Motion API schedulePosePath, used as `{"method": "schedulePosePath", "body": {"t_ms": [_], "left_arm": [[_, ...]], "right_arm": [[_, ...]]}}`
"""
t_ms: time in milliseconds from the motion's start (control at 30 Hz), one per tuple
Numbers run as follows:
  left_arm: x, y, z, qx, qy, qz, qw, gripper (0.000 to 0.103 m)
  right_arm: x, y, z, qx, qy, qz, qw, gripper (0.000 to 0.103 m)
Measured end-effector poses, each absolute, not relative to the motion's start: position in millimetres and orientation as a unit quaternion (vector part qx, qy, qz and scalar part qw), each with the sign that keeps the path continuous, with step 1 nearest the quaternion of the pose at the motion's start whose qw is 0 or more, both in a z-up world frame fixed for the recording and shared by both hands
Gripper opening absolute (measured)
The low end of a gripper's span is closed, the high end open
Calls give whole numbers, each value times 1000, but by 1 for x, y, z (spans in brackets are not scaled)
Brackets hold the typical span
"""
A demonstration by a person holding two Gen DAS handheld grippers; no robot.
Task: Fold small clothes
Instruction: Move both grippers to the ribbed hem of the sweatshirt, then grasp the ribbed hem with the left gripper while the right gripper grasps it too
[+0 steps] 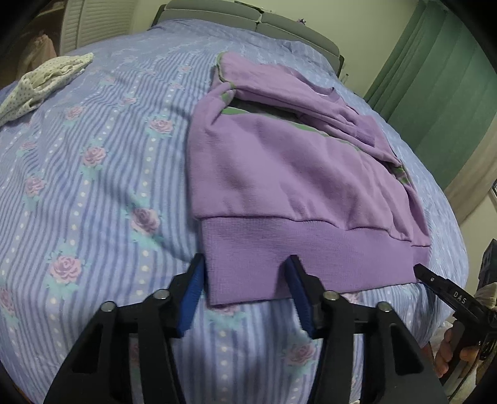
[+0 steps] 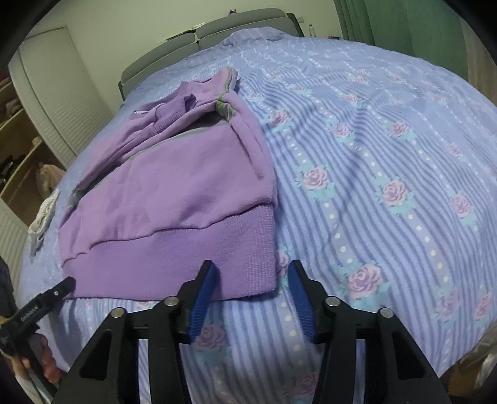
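Note:
A purple sweatshirt (image 1: 289, 174) with green trim lies on the bed, its sleeves folded in and its ribbed hem (image 1: 310, 251) nearest me. My left gripper (image 1: 247, 273) is open, its blue-padded jaws either side of the hem's left corner. My right gripper (image 2: 251, 276) is open, straddling the hem's right corner (image 2: 254, 270). The sweatshirt also shows in the right wrist view (image 2: 174, 186). The right gripper's tip shows in the left wrist view (image 1: 422, 272); the left gripper's tip shows in the right wrist view (image 2: 63, 286).
The bed has a blue striped cover with roses (image 1: 93, 186). A white dotted garment (image 1: 40, 84) lies at its far left. A grey headboard (image 1: 248, 15) is behind, green curtains (image 1: 435, 93) at the right, a shelf and louvred doors (image 2: 37, 124) at the left.

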State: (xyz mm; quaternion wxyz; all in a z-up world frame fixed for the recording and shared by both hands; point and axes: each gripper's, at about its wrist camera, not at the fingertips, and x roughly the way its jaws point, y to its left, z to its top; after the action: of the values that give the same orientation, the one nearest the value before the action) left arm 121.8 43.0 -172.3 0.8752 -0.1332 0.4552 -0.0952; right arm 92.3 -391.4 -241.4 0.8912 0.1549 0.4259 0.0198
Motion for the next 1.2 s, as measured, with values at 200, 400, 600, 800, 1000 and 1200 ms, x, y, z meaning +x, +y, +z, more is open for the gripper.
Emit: {"method": "schedulePosePath", "body": {"t_ms": [200,400,600,800,1000,1200], "left_arm": [[124,56,-163,-169,461,-99,866,15],[112,60,-125,-189,430,-106,877,10],[116,63,-83,-204,405,-103,885,8],[138,63,-46,-211,384,-101,893,8],[188,70,-19,-221,370,-95,897,8],[254,75,-2,-236,379,-76,892,8]], "right_arm": [[93,-385,-232,150,429,31,890,14],[83,-378,-195,134,399,28,907,12],[79,-383,-154,159,365,33,917,11],[97,-385,-124,185,351,25,918,10],[138,-386,-89,204,323,24,924,10],[206,-392,-64,239,313,16,919,10]]}}
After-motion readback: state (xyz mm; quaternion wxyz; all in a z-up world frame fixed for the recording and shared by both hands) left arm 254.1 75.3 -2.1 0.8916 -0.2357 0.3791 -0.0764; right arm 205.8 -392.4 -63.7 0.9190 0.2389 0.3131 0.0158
